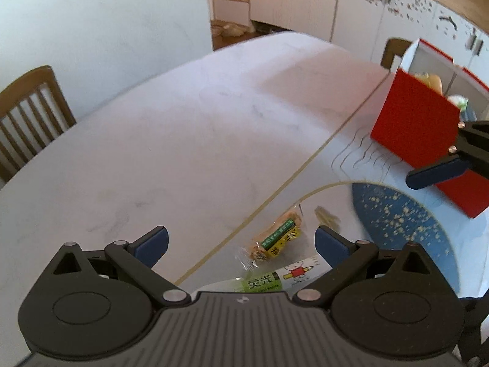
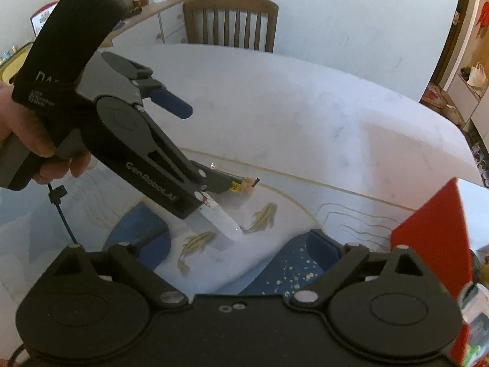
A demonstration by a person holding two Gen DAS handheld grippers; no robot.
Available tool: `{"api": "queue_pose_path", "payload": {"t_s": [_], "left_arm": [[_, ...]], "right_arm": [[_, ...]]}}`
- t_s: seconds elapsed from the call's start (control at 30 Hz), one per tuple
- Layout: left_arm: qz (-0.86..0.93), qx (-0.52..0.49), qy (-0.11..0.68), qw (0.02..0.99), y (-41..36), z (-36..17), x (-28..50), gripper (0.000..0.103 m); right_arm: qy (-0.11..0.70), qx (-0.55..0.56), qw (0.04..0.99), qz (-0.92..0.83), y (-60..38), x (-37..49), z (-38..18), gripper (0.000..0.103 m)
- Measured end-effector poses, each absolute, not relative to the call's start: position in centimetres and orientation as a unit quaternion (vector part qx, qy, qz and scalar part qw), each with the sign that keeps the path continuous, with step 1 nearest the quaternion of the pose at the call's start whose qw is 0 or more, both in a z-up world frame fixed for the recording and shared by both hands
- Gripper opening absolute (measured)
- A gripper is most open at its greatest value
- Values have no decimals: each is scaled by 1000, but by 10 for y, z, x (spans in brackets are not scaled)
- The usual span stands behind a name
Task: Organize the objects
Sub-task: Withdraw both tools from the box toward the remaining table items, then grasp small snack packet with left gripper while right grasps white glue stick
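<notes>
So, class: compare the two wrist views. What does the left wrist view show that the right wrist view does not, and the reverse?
Left wrist view only: the white kitchen cabinets and food inside the open red box.

Right wrist view only: the person's hand holding the left hand-held gripper, and the fish painted on the mat.

Both: the snack packet, the white tube, the red box and the table.

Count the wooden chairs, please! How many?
2. One brown slatted wooden chair stands at the table's left edge in the left wrist view; another peeks out behind the red box. More may be hidden.
</notes>
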State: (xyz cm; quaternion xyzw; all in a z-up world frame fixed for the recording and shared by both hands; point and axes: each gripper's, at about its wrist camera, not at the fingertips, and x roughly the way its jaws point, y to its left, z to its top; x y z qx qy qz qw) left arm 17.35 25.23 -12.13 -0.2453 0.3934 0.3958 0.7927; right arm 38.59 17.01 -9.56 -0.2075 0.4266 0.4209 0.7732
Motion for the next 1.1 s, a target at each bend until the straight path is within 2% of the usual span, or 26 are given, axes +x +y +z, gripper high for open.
{"api": "queue_pose_path", "payload": {"t_s": [0.47, 0.67, 0.73, 0.83, 0.9, 1.1], "left_arm": [[365, -204, 426, 802, 270, -153, 186, 102], [367, -179, 413, 814, 265, -156, 185, 101], [364, -180, 405, 819, 263, -155, 183, 96], [354, -195, 394, 826, 263, -154, 181, 79], [342, -204, 389, 831, 261, -152, 180, 63], [338, -207, 387, 833, 259, -148, 181, 31]], "right_arm": [[441, -224, 757, 427, 190, 399, -120, 87], [437, -238, 753, 431, 198, 399, -129, 78], [437, -241, 751, 432, 200, 398, -132, 76], [437, -244, 748, 436, 202, 398, -134, 70], [437, -246, 745, 439, 205, 396, -137, 64], [433, -243, 747, 441, 211, 393, -140, 61]]}}
